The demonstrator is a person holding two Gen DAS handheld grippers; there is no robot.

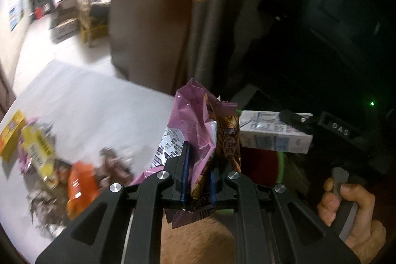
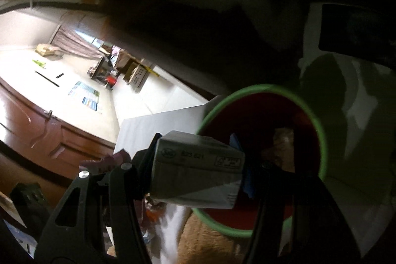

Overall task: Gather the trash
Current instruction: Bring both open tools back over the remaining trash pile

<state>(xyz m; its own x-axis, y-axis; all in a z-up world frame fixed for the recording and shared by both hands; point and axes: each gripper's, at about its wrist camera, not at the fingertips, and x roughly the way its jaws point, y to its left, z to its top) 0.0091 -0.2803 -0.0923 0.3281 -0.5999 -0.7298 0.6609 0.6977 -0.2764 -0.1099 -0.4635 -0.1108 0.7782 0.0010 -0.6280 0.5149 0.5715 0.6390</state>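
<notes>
My left gripper (image 1: pixel 198 180) is shut on a bunch of snack wrappers: a pink wrapper (image 1: pixel 193 120) and a brown one (image 1: pixel 227 137). My right gripper (image 2: pixel 198 172) is shut on a small white milk carton (image 2: pixel 195 172), held over the mouth of a red bin with a green rim (image 2: pixel 321 130). The carton (image 1: pixel 274 134) and the right gripper's fingers (image 1: pixel 297 119) also show in the left wrist view, just right of the wrappers, with the bin's green rim (image 1: pixel 281 165) below. More trash lies on the white table (image 1: pixel 86 103): a yellow packet (image 1: pixel 37 152), an orange wrapper (image 1: pixel 79 187) and dark wrappers (image 1: pixel 113 165).
A yellow box (image 1: pixel 11 135) sits at the table's left edge. A brown cabinet (image 1: pixel 151 16) and rolled tubes (image 1: pixel 210 16) stand behind the table. Dark equipment (image 1: pixel 321 29) fills the right. Cardboard boxes (image 1: pixel 74 21) sit on the far floor. A wooden door (image 2: pixel 37 120) is at left.
</notes>
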